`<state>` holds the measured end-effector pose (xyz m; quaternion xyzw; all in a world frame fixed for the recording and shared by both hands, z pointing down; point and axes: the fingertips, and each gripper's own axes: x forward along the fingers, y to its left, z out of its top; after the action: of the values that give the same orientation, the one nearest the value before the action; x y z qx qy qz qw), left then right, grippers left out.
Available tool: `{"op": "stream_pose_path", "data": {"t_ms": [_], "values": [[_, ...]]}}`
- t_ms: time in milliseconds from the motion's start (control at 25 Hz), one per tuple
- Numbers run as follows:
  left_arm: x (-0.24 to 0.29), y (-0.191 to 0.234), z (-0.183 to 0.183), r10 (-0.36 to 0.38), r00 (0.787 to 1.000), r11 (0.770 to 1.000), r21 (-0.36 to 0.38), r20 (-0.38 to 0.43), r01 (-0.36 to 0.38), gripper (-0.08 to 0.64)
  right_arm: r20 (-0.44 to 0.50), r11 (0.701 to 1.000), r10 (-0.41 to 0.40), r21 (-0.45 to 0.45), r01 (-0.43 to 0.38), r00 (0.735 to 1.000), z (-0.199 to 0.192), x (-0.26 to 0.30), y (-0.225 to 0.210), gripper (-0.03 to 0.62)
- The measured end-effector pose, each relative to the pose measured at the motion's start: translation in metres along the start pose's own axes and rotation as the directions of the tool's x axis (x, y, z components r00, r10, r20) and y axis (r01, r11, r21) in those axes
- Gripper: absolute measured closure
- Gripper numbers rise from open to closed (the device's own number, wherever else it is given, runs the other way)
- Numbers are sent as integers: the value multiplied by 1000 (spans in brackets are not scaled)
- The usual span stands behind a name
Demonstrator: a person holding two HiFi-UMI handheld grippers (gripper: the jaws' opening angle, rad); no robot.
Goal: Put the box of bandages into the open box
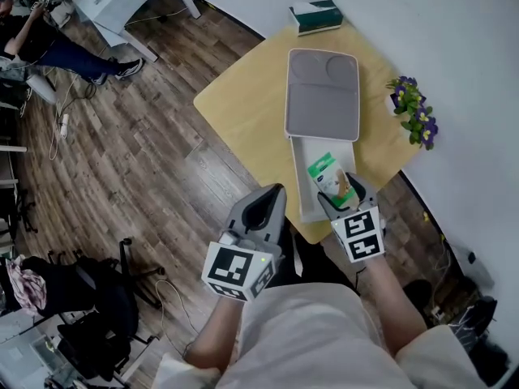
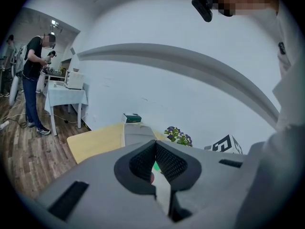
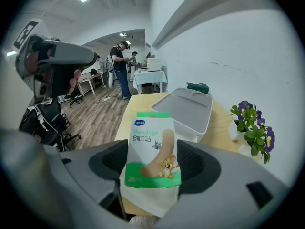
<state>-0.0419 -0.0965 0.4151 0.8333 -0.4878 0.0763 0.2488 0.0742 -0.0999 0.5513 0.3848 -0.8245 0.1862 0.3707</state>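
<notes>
The box of bandages (image 1: 326, 173), white and green with a cartoon plaster on it, is held in my right gripper (image 1: 345, 191), which is shut on its sides. It hangs over the white tray of the open box (image 1: 301, 194) near the table's front edge. The box's grey lid (image 1: 322, 96) lies flat behind the tray. In the right gripper view the bandage box (image 3: 151, 147) stands upright between the jaws of the right gripper (image 3: 152, 162), with the lid (image 3: 183, 109) beyond. My left gripper (image 1: 272, 194) hovers left of the tray, shut and empty (image 2: 155, 147).
The yellow table (image 1: 243, 104) stands against a white wall. A dark green box (image 1: 316, 16) sits at its far edge and a pot of purple flowers (image 1: 415, 112) on the right. Wooden floor, a black office chair (image 1: 89, 306) and a seated person (image 1: 49, 43) lie to the left.
</notes>
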Motion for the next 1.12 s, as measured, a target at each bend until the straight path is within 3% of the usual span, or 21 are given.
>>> {"op": "stream_pose_path", "data": {"t_ms": [400,1120], "values": [[10,8,-13,-50,998,999,-8,-48,50,557,-64,999,-35,-17,34,997,-16,25,-1,264],[35,17,-27,-79,992,997,-27,-102,77,557,-156,999,-38,-1,38,987,-37,61,-9,264]]}}
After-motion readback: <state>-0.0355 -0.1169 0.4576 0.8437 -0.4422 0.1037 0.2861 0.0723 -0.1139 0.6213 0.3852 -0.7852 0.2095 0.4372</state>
